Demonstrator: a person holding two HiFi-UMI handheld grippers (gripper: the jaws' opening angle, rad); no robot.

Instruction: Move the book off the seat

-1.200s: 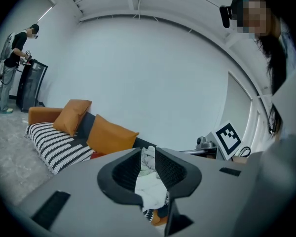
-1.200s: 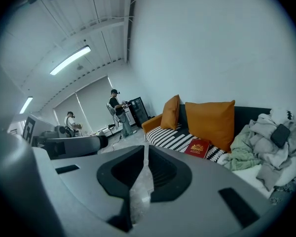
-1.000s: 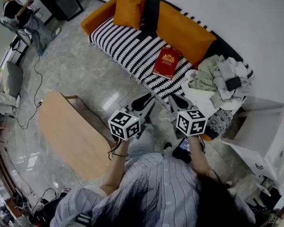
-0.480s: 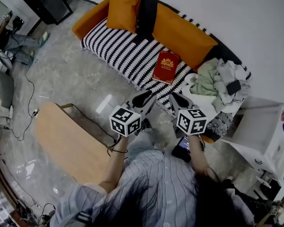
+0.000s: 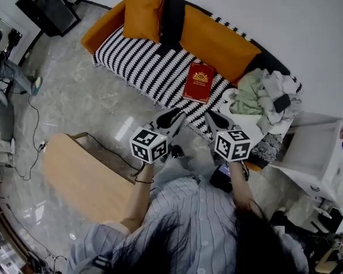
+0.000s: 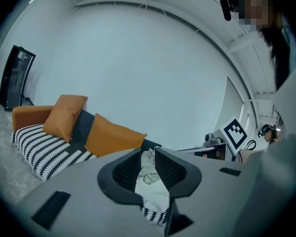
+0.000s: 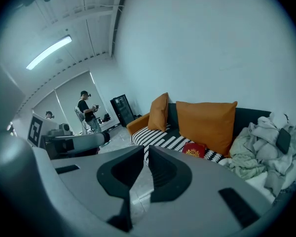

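A red book (image 5: 199,82) with a gold emblem is pictured on a seat (image 5: 148,61) covered in black-and-white stripes. The armrest (image 5: 100,28) and both cushions (image 5: 143,7) of the sofa are orange, while the backrest (image 5: 174,16) is black. Clothes (image 5: 257,93) in pale green, white and grey are heaped at the seat's right end, topped by a black item (image 5: 281,103). The left gripper (image 5: 172,119) and right gripper (image 5: 216,120) are black at the jaws, and their cubes (image 5: 149,145) are printed with black-and-white square markers. A shirt (image 5: 188,221) in fine pale stripes is worn by the person. The floor (image 5: 86,96) is veined grey marble, the table (image 5: 86,173) light wood and the side cabinet (image 5: 308,153) white.
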